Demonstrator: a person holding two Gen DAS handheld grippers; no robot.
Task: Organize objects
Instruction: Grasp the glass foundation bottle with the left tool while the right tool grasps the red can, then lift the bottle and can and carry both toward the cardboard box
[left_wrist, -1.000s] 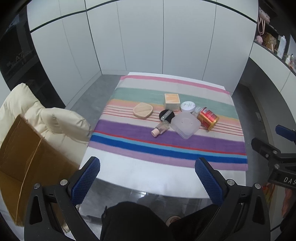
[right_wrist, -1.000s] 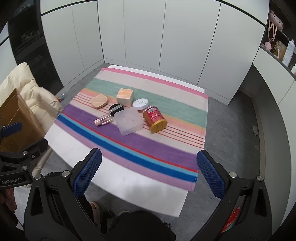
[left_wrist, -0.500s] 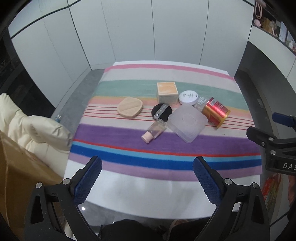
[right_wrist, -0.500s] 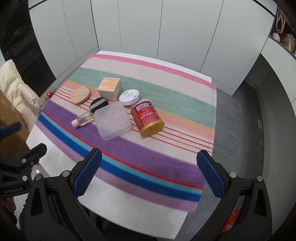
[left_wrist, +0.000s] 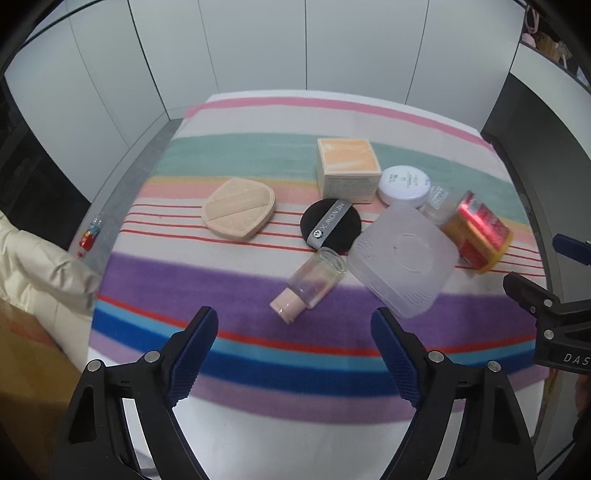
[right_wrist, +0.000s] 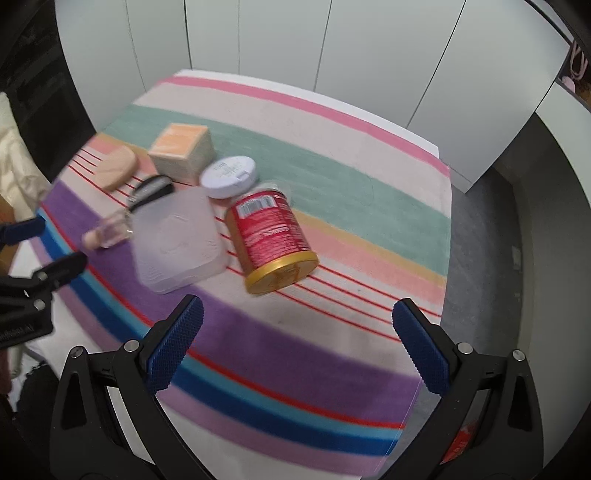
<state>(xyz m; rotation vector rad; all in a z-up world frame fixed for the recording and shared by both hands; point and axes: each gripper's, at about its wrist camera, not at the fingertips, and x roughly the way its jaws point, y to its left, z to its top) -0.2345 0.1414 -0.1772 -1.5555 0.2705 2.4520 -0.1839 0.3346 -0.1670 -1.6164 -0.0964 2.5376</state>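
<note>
Several items lie on a striped cloth (left_wrist: 258, 288): a beige puff (left_wrist: 239, 211), a black puff (left_wrist: 330, 224), a small clear bottle with a pink cap (left_wrist: 310, 284) on its side, a translucent square box (left_wrist: 404, 256), a peach carton (left_wrist: 347, 169), a white jar (left_wrist: 404, 184) and a red bottle with a gold lid (left_wrist: 478, 232) on its side. My left gripper (left_wrist: 293, 326) hovers just short of the small bottle, its jaws closing with nothing between them. My right gripper (right_wrist: 295, 317) stands open short of the red bottle (right_wrist: 271, 238), beside the box (right_wrist: 177, 240).
White cabinet doors (left_wrist: 258, 44) stand behind the table. A cream jacket (left_wrist: 40, 266) and a cardboard box (left_wrist: 26, 373) sit at the left. A small bottle (left_wrist: 90, 236) lies on the grey floor. The right gripper's body (left_wrist: 554, 314) shows at the left view's right edge.
Both grippers have dropped and come in toward the cluster, so the items look larger. The left jaws have narrowed. Nothing on the cloth has moved.
</note>
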